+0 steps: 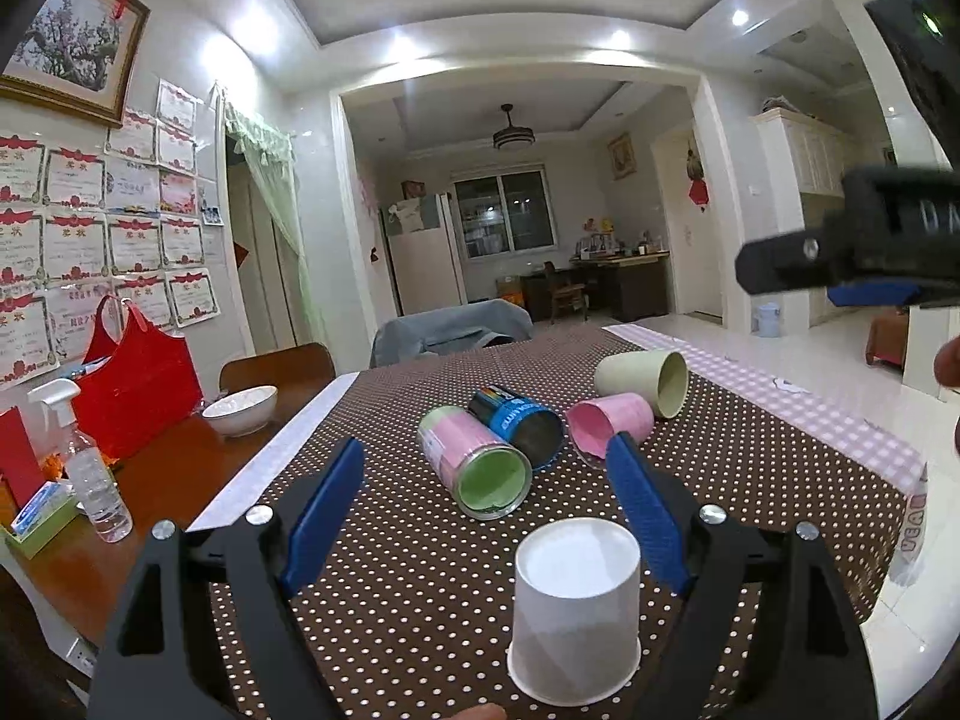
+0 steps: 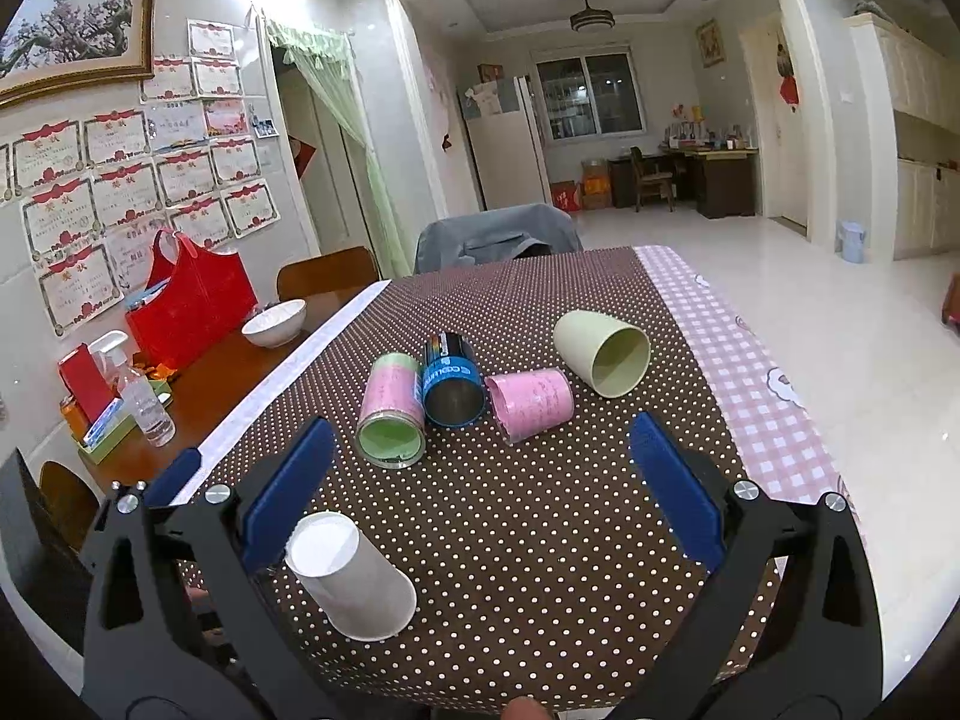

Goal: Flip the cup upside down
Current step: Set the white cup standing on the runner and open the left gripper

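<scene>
A white paper cup [image 1: 573, 606] stands upside down, base up, on the dotted brown tablecloth [image 1: 420, 570] near the front edge. My left gripper [image 1: 492, 516] is open, its blue fingers apart and raised; the cup sits low between them, nearer the right finger, untouched. In the right wrist view the same cup [image 2: 354, 576] stands at the lower left, beside the left finger. My right gripper [image 2: 480, 492] is open and empty above the cloth. Its body [image 1: 852, 246] also shows in the left wrist view at the upper right.
Several cups lie on their sides mid-table: a pink and green can [image 2: 393, 414], a blue can [image 2: 453, 381], a pink cup [image 2: 531, 402], a pale green cup [image 2: 603, 351]. A bowl [image 2: 275, 322], spray bottle [image 2: 141, 396] and red bag [image 2: 192, 300] stand at the left.
</scene>
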The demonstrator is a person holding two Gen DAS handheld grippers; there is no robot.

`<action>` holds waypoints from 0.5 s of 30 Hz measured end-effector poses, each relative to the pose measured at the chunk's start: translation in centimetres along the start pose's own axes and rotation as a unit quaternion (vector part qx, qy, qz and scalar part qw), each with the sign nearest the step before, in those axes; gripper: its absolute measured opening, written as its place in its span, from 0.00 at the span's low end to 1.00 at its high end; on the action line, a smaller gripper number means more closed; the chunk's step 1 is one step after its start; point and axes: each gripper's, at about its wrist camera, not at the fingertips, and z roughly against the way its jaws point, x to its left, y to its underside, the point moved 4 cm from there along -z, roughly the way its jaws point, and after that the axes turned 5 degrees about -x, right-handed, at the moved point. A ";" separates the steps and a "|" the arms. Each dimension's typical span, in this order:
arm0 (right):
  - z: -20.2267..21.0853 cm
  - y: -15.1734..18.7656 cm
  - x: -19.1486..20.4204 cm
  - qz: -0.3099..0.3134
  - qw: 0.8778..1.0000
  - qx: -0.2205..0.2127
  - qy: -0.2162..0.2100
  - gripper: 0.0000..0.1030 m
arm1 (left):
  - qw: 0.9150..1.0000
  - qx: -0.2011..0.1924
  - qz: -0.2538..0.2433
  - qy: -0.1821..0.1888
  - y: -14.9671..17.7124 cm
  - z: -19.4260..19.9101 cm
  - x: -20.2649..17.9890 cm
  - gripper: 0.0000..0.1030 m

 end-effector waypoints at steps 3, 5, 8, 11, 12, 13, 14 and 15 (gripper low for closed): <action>0.3 -0.2 0.1 0.000 1.000 -0.006 0.000 0.94 | 1.000 0.013 0.006 -0.007 -0.8 0.3 0.5 0.79; 0.5 -0.3 0.3 0.000 1.000 -0.007 0.000 0.94 | 1.000 0.025 0.013 -0.011 -1.5 0.6 1.0 0.79; 0.8 -0.5 0.3 -0.003 1.000 -0.010 0.001 0.94 | 0.999 0.038 0.024 -0.007 -2.4 1.1 1.7 0.79; 1.4 -0.7 0.5 -0.004 1.000 -0.016 0.003 0.94 | 0.999 0.041 0.031 -0.008 -3.4 1.9 2.4 0.79; 1.6 -0.8 0.5 -0.004 1.000 -0.018 0.003 0.94 | 0.998 0.043 0.032 -0.010 -3.6 2.1 2.5 0.79; 1.8 -0.9 0.6 -0.004 1.000 -0.020 0.003 0.94 | 0.998 0.047 0.034 -0.012 -3.9 2.3 2.8 0.79; 1.9 -0.9 0.6 -0.004 1.000 -0.021 0.004 0.94 | 0.998 0.050 0.039 -0.012 -4.1 2.5 3.1 0.79; 2.0 -0.9 0.7 -0.005 1.000 -0.021 0.005 0.94 | 0.998 0.054 0.042 -0.012 -4.3 2.6 3.3 0.79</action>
